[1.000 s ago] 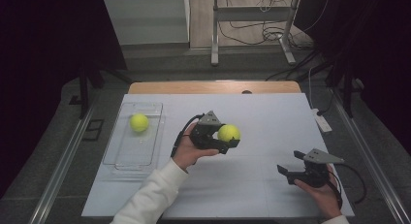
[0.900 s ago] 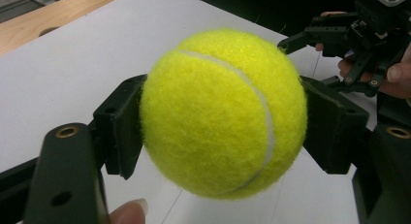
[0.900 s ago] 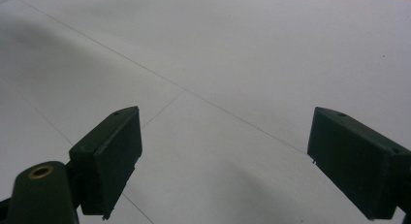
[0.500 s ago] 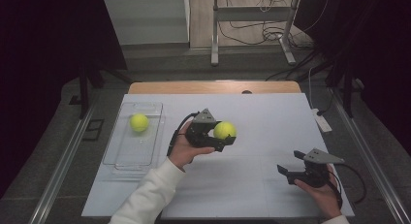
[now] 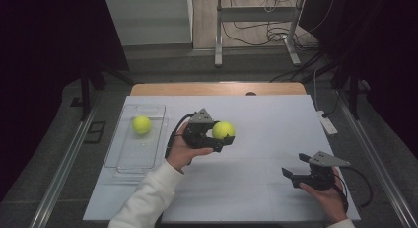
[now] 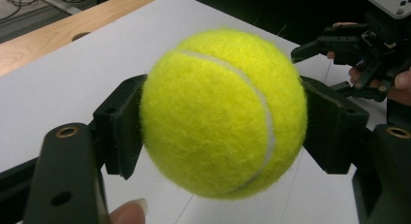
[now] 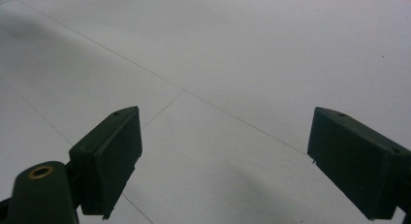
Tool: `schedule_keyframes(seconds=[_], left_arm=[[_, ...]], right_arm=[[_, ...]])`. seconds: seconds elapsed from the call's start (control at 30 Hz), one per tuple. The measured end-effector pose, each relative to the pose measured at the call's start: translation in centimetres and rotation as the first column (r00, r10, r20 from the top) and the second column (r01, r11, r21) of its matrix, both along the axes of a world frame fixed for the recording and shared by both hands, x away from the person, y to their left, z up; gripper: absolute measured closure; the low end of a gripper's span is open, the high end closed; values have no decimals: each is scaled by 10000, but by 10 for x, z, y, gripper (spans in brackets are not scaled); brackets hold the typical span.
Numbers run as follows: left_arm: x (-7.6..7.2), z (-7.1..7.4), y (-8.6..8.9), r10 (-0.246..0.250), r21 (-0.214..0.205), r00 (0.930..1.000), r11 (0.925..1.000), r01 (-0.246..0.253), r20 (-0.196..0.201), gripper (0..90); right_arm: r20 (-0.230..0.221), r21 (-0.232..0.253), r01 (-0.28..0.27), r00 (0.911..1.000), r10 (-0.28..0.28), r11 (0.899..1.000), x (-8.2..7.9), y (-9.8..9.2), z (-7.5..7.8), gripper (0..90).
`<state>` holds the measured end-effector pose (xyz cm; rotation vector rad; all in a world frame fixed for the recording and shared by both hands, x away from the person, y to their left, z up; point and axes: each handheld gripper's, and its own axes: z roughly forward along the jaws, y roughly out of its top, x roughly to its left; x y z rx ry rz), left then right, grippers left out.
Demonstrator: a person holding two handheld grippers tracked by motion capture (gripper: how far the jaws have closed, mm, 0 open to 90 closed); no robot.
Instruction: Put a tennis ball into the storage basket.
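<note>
Two flat black pads of the left gripper [image 6: 220,122] are clenched on a tennis ball [image 6: 224,110], one pad against each side of its fuzzy yellow-green felt, with the white curved seam running across the face between them. In the high view the ball [image 5: 223,130] sits at the tip of the left gripper [image 5: 217,136], lifted off the tabletop [image 5: 276,119]; a hand [image 5: 181,151] in a white sleeve carries the gripper, and a grey three-cornered plate tops its body. Beyond the ball in the left gripper view, the right gripper [image 6: 339,44] shows farther off. Its own jaws are released: in the right gripper view the right gripper [image 7: 223,161] has two blocky pads standing wide apart with bare matte white surface between them. Well off to the far side of the left jaws, a second tennis ball [image 5: 141,124] lies in a clear, rectangular plastic tray [image 5: 123,161] with rounded corners.
</note>
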<state>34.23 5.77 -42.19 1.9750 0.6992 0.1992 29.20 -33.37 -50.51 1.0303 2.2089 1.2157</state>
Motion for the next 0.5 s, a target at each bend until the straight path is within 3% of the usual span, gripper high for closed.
schedule_keyframes(seconds=[0.5], left_arm=[[0, 1, 18, 434, 26, 9990, 9991, -434, 43, 267]], right_arm=[[0, 43, -14, 10000, 14, 10000, 0, 0, 0, 125]])
